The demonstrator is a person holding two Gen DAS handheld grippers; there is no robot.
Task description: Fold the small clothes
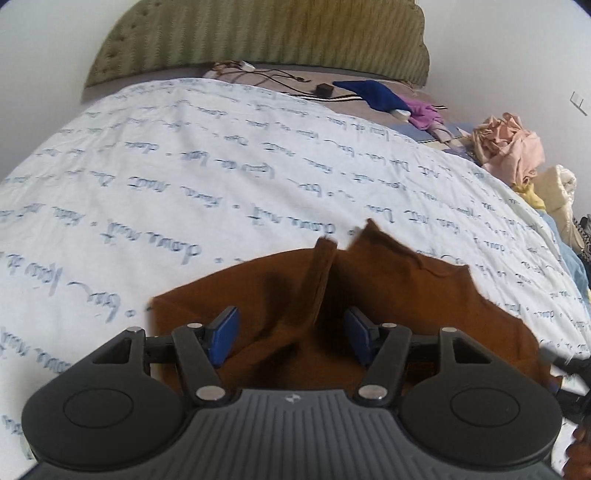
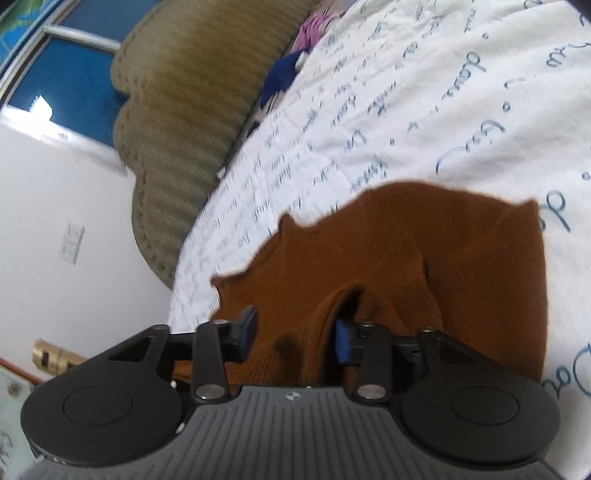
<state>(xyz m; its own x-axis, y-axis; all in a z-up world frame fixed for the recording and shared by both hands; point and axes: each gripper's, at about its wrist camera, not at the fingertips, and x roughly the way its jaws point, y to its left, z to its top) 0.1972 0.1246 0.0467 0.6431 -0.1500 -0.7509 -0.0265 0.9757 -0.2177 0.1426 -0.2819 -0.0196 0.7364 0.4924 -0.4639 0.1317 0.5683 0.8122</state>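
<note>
A white bedsheet (image 1: 207,177) covers a bed, printed with rows of blue cursive script; the lettering is blurred and upside down in the left wrist view, and no word can be read with certainty in either view. A small pale logo sits at the centre of each gripper's ribbed grey housing, too small to make out. A brown garment (image 1: 424,302) lies on the sheet at the near edge of the bed, bunched and partly raised. In the left wrist view, the left gripper (image 1: 290,334) has its blue-padded fingers (image 1: 223,336) spread apart, and a raised ridge of the brown cloth runs up between them without either pad clearly pressing on it. In the right wrist view, the right gripper (image 2: 295,334) also has its fingers (image 2: 248,328) apart; a fold of the garment (image 2: 388,251) rises between them and drapes against the right-hand pad, hiding part of it. At the head of the bed stands an olive ribbed headboard (image 1: 258,33). Near it lie dark cables (image 1: 273,75), a blue cloth (image 1: 373,94) and a purple cloth (image 1: 424,114). A pile of pink and cream clothes (image 1: 513,151) sits at the bed's right side.
</note>
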